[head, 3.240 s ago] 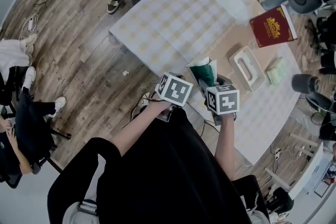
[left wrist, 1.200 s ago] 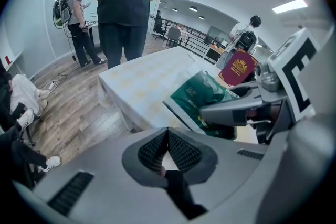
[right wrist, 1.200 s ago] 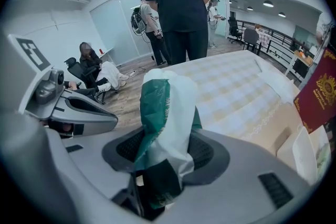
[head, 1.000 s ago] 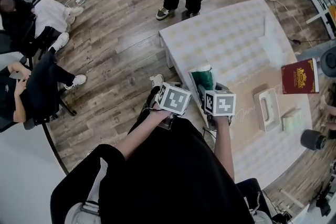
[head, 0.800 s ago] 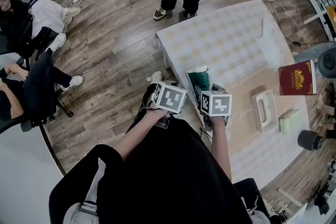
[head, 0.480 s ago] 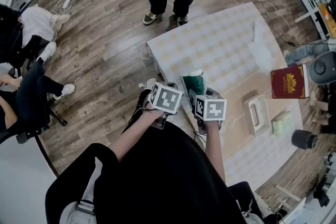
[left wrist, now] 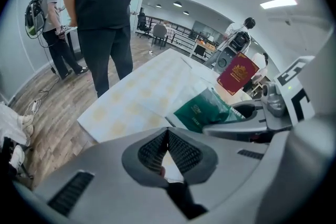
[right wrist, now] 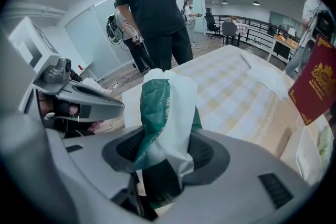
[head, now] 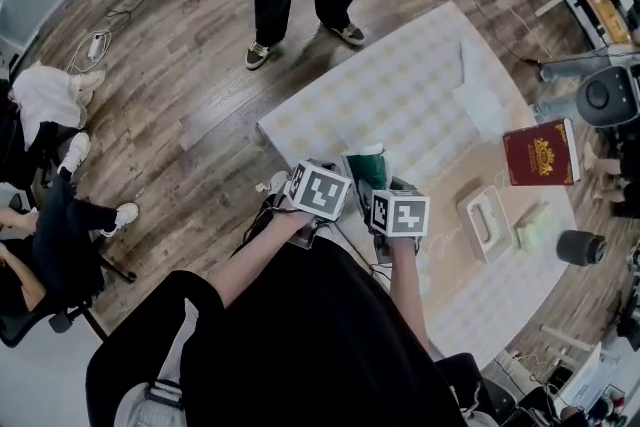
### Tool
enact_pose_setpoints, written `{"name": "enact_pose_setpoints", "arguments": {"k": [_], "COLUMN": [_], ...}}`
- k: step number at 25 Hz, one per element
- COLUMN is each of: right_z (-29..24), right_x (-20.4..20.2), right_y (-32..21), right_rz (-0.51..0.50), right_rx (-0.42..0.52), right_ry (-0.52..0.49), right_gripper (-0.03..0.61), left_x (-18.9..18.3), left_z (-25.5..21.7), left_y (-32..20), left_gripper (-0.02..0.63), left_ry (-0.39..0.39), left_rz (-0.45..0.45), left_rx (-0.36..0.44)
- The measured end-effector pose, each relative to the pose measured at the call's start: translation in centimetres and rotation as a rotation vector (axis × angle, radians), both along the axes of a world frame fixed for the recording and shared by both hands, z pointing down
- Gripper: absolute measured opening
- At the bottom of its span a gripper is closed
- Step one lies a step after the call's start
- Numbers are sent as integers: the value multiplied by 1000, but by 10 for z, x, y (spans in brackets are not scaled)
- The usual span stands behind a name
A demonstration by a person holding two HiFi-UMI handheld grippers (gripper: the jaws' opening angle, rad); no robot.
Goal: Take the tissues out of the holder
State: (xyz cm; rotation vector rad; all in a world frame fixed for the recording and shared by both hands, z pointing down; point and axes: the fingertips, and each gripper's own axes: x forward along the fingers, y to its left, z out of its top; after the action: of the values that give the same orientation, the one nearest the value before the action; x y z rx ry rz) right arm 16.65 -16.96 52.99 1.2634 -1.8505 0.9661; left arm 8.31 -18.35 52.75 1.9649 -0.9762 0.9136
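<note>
Right gripper [right wrist: 167, 153] clamped on green-and-white tissue pack [right wrist: 167, 99], pack standing up between jaws, left gripper [left wrist: 168, 143] closed, empty.

No legible text; print on green pack [left wrist: 202, 110] too blurred.

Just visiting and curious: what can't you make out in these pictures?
- Tissue pack print: right gripper view, crumpled wrapper hides it.
- Tissue holder inside: head view, too small.
- Red book gold lettering: head view, too small; right gripper view, partly cut off at edge.
</note>
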Motion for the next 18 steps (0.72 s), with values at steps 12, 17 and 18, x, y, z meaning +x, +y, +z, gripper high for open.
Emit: {"name": "enact_pose_setpoints", "arguments": {"k": [12, 17, 18], "right_z": [4, 8, 8], "right_x": [-27, -42, -44], "right_y": [-62, -89, -94], "right_rz": [75, 84, 88], "right_rx": [-34, -46, -49], "right_ry": [23, 33, 36], "right_gripper": [218, 218, 218], "left_x": [-26, -44, -47], "left_z": [8, 14, 15], "left_y": [-62, -82, -85], "left_gripper": [6, 6, 6], "left_ry": [12, 17, 17], "left_rz": [96, 114, 118], "left_rx": [-34, -51, -55]}}
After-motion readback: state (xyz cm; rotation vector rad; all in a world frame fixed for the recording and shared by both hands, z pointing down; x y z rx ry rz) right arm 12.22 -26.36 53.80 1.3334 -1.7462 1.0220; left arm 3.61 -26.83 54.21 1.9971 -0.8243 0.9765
